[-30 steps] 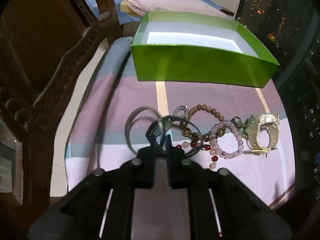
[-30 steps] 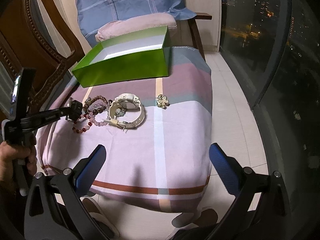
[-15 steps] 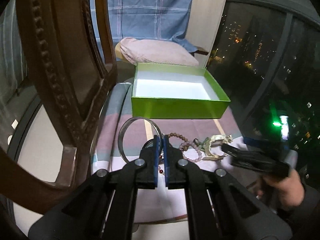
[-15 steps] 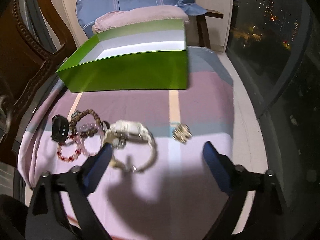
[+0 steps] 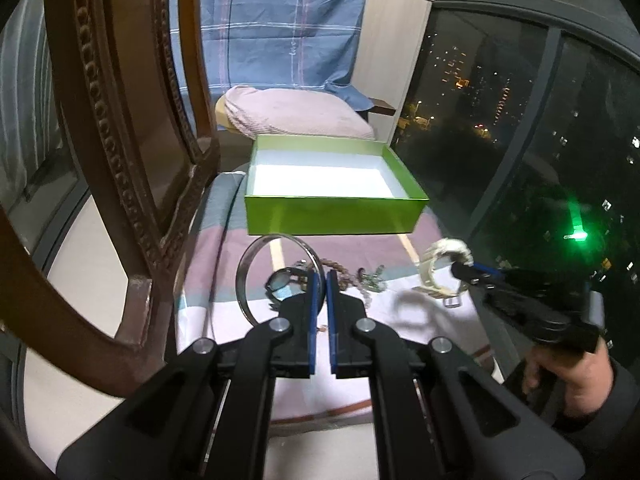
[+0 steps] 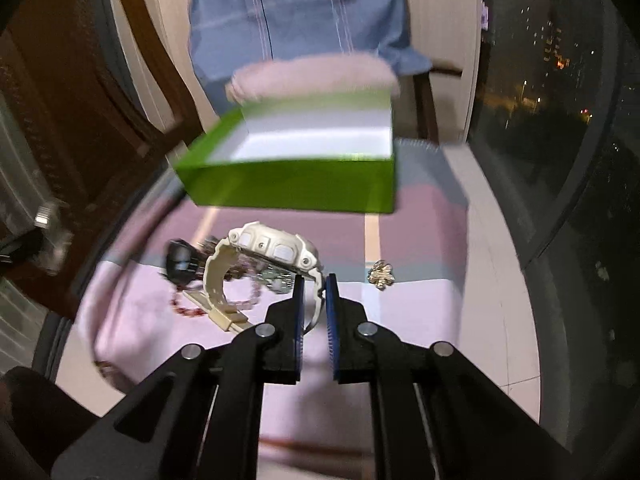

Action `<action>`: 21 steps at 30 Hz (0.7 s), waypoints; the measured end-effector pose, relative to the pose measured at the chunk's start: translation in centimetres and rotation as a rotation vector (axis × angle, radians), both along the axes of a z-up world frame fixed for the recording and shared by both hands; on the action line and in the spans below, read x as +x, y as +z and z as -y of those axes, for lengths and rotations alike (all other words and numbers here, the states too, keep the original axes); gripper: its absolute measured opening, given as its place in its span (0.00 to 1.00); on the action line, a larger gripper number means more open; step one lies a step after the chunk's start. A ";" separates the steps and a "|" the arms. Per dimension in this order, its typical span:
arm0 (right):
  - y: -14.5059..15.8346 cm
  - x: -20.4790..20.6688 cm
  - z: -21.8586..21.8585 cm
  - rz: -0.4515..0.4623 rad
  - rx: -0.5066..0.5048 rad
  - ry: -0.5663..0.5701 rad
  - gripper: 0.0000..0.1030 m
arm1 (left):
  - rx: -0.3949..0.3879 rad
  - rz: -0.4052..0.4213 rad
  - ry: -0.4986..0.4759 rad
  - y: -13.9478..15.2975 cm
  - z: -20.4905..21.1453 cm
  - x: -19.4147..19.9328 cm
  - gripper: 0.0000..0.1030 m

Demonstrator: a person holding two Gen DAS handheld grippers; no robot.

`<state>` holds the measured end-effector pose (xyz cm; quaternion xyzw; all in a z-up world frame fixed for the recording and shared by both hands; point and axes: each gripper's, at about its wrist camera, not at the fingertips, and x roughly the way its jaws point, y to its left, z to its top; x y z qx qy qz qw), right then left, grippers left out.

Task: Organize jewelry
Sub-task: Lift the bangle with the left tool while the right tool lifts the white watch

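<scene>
Left gripper [image 5: 320, 280] jaws pinched silver bangle [image 5: 244, 276], lower centre; right gripper [image 6: 314, 292] jaws closing on cream watch [image 6: 276, 252] strap. Risked snagging the beads, slipping before green box [image 6: 292, 184].

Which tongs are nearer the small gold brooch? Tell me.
Right. The right tongs, shut on the cream watch, sit just left of the brooch; the left tongs hold the silver bangle farther left.
</scene>
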<state>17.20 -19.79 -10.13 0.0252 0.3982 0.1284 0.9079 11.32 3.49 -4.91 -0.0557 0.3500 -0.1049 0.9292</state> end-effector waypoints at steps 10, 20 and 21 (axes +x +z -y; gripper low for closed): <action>8.7 -10.4 0.8 0.195 0.039 0.017 0.10 | -0.003 0.015 -0.018 3.2 2.8 -5.7 0.05; 11.6 -15.5 0.7 0.277 0.028 0.003 0.10 | 0.008 0.049 0.001 5.4 4.1 -10.3 0.05; 11.8 -16.0 0.8 0.281 0.033 0.001 0.10 | 0.011 0.054 0.003 5.6 4.1 -10.7 0.05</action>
